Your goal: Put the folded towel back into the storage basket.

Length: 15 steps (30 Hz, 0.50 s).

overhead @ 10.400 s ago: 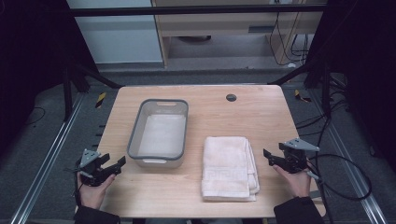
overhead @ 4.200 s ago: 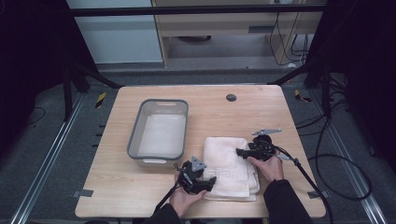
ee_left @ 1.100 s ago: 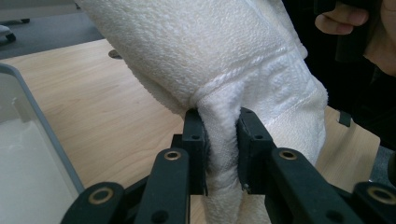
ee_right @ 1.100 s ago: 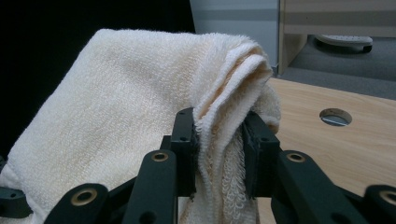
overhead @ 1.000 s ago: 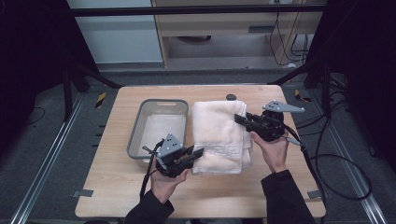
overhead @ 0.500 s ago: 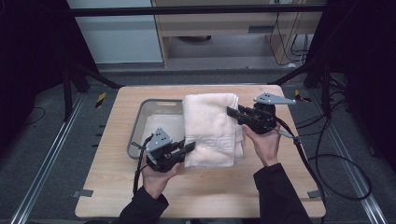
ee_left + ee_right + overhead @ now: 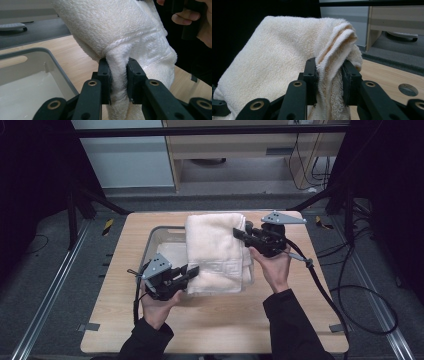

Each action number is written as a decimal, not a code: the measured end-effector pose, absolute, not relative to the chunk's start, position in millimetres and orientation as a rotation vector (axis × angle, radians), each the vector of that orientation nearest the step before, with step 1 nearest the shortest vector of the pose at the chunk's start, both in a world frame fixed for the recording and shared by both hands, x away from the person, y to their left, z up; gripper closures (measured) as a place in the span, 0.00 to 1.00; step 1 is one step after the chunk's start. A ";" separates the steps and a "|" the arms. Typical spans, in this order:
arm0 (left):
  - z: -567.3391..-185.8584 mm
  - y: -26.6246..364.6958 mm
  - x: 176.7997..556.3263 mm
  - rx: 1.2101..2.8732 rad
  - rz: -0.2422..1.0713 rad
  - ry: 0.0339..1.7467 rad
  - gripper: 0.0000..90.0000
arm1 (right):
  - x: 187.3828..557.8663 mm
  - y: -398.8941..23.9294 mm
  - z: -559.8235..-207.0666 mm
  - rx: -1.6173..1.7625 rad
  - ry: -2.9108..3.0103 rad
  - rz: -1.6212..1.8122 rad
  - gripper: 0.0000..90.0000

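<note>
High view: folded cream towel held up over grey bin and table; left gripper clamps near corner, right gripper far edge. Left gripper view: jaws pinch towel; right gripper view: jaws clamp layered towel edge.

Your light wooden table carries 1 grey tray on its left half, reaching toward the far edge. Near the far right corner you see 1 round hole.
</note>
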<state>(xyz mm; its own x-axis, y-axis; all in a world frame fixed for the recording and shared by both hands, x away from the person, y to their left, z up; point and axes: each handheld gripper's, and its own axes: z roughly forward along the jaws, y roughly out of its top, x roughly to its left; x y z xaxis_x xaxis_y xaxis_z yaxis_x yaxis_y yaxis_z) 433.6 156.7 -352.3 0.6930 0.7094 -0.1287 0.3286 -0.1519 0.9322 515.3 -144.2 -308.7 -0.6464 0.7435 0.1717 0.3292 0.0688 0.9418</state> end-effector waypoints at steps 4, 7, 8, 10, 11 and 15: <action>-350.3 163.0 434.4 1.739 0.422 0.842 0.83 | 517.6 -138.5 -306.4 1.063 2.000 1.605 0.77; -348.7 170.0 435.1 1.732 0.431 0.854 0.83 | 520.7 -131.5 -304.1 1.056 2.003 1.605 0.77; -348.5 171.6 435.3 1.729 0.433 0.857 0.83 | 521.7 -128.6 -303.3 1.055 2.007 1.607 0.77; -347.9 174.9 435.7 1.729 0.435 0.862 0.83 | 523.2 -124.9 -302.7 1.051 2.010 1.606 0.77; -347.6 177.5 435.9 1.723 0.437 0.867 0.83 | 524.0 -123.1 -302.4 1.048 2.013 1.603 0.77; -345.7 185.7 436.8 1.709 0.444 0.884 0.83 | 527.4 -112.4 -299.4 1.045 2.017 1.608 0.77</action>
<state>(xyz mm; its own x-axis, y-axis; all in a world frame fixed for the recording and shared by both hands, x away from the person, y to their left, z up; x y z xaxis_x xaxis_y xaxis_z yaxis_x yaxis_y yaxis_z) 436.8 185.7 -345.7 0.6502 0.7466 -0.1407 0.3332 -0.1137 0.9360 527.4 -112.4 -299.4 -0.6633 0.7298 0.1656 0.3241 0.0807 0.9426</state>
